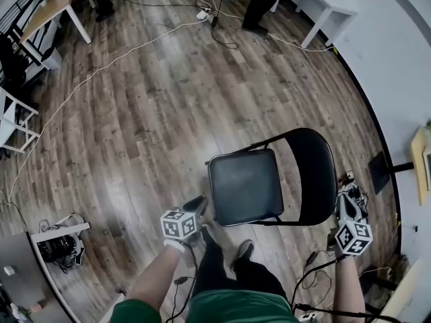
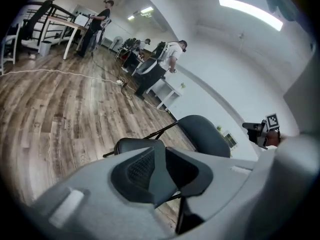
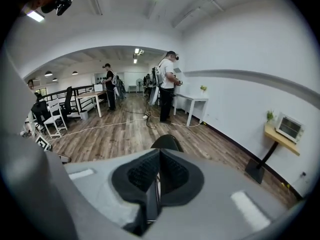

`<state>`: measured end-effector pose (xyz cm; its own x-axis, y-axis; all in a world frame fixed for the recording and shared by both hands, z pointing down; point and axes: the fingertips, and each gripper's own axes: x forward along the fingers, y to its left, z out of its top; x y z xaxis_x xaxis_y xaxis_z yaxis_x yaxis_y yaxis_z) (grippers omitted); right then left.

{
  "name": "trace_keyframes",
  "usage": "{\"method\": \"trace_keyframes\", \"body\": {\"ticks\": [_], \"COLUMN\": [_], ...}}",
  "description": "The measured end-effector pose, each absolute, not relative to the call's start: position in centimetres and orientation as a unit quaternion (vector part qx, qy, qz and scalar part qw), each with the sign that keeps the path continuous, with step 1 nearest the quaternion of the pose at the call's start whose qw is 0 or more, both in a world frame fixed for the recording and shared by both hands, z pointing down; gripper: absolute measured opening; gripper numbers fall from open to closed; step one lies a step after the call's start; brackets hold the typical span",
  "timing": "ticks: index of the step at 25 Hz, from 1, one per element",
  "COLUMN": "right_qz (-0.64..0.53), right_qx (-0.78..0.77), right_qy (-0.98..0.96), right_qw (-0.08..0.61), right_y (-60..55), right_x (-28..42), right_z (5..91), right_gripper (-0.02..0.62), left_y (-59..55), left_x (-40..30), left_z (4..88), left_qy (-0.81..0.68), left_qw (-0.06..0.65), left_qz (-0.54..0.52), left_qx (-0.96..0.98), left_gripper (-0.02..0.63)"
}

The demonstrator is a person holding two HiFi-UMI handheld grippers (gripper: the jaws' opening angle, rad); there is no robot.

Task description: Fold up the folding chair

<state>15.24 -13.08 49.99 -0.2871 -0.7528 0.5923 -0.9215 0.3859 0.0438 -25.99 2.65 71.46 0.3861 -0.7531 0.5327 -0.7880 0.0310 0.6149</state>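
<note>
The folding chair (image 1: 244,186) stood open on the wooden floor (image 1: 148,113), at about four o'clock from the middle of the head view; its dark seat (image 1: 236,194) lay flat, and its rounded backrest (image 1: 318,173) rose at three o'clock of the seat.

We held the left gripper (image 1: 199,204) just beside the seat's corner, at seven o'clock of it; whether it touched the seat we could not tell. In the left gripper view its jaws stood a narrow way apart, with nothing between the pads; the seat and backrest showed beyond them.

The right gripper (image 1: 347,195) hung at four o'clock of the backrest, just beside its edge. In the right gripper view its jaws were pressed together and empty, and the top of the backrest showed just past them.

One of our shoes (image 1: 244,251) stood on the floor at six o'clock of the seat, near its front edge.

Farther out, a white cable (image 1: 87,79) ran across the boards from ten o'clock towards twelve; a person (image 1: 259,2) stood at twelve o'clock, well apart from the chair; a white table (image 1: 323,5) stood at one o'clock, against the pale wall (image 1: 397,66).
</note>
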Motion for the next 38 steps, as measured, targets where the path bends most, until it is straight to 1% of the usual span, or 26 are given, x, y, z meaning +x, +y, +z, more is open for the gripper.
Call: {"method": "trace_keyframes", "body": {"ticks": [5,9,12,14,20,21,22,23,24,26,30,33,38], "right_qz": [0.126,0.134,0.137,0.134,0.152,0.15,0.148,0.147,0.149,0.164,0.206,0.221,0.245], "right_qx": [0.512,0.506,0.493,0.486,0.467,0.463,0.459,0.453,0.448,0.44,0.45,0.461,0.445], "right_qy": [-0.796,-0.803,-0.812,-0.816,-0.819,-0.822,-0.825,-0.827,-0.828,-0.824,-0.813,-0.807,-0.798], "right_qw": [0.298,0.284,0.28,0.284,0.297,0.296,0.296,0.298,0.303,0.317,0.307,0.296,0.324], "right_y": [-15.3,-17.6,-19.0,-20.0,-20.8,-21.0,-21.2,-21.4,-21.6,-22.1,-23.4,-24.2,-24.4], "right_x": [15.3,16.2,16.4,16.7,17.4,17.1,16.9,16.7,16.7,16.9,16.6,16.0,16.5], "right_z": [51.5,52.8,53.1,53.8,56.7,56.9,57.1,57.6,58.3,60.2,62.4,62.7,65.1], "right_gripper": [0.003,0.003,0.005,0.066,0.117,0.141,0.174,0.22,0.248,0.281,0.32,0.333,0.336], "left_y": [2.3,2.4,1.7,1.2,1.4,1.3,1.2,1.0,0.9,0.4,-0.3,-0.4,-1.0], "left_x": [-26.2,-24.6,-24.0,-23.8,-23.1,-23.1,-23.0,-22.8,-22.6,-21.9,-20.8,-20.2,-19.3], "left_z": [76.1,79.1,80.7,82.5,89.6,90.6,91.6,92.7,93.8,96.0,100.4,103.2,105.1], "left_qy": [-0.534,-0.519,-0.52,-0.528,-0.544,-0.545,-0.546,-0.544,-0.541,-0.526,-0.484,-0.459,-0.419], "left_qw": [0.499,0.526,0.539,0.548,0.593,0.595,0.595,0.596,0.599,0.608,0.627,0.645,0.666], "left_qz": [0.01,0.01,0.003,-0.003,-0.03,-0.03,-0.028,-0.026,-0.026,-0.028,-0.013,-0.015,-0.038], "left_qx": [0.682,0.673,0.663,0.649,0.593,0.59,0.59,0.59,0.59,0.593,0.61,0.611,0.617], "left_gripper": [0.134,0.232,0.282,0.295,0.295,0.296,0.304,0.315,0.329,0.371,0.401,0.42,0.431]}}
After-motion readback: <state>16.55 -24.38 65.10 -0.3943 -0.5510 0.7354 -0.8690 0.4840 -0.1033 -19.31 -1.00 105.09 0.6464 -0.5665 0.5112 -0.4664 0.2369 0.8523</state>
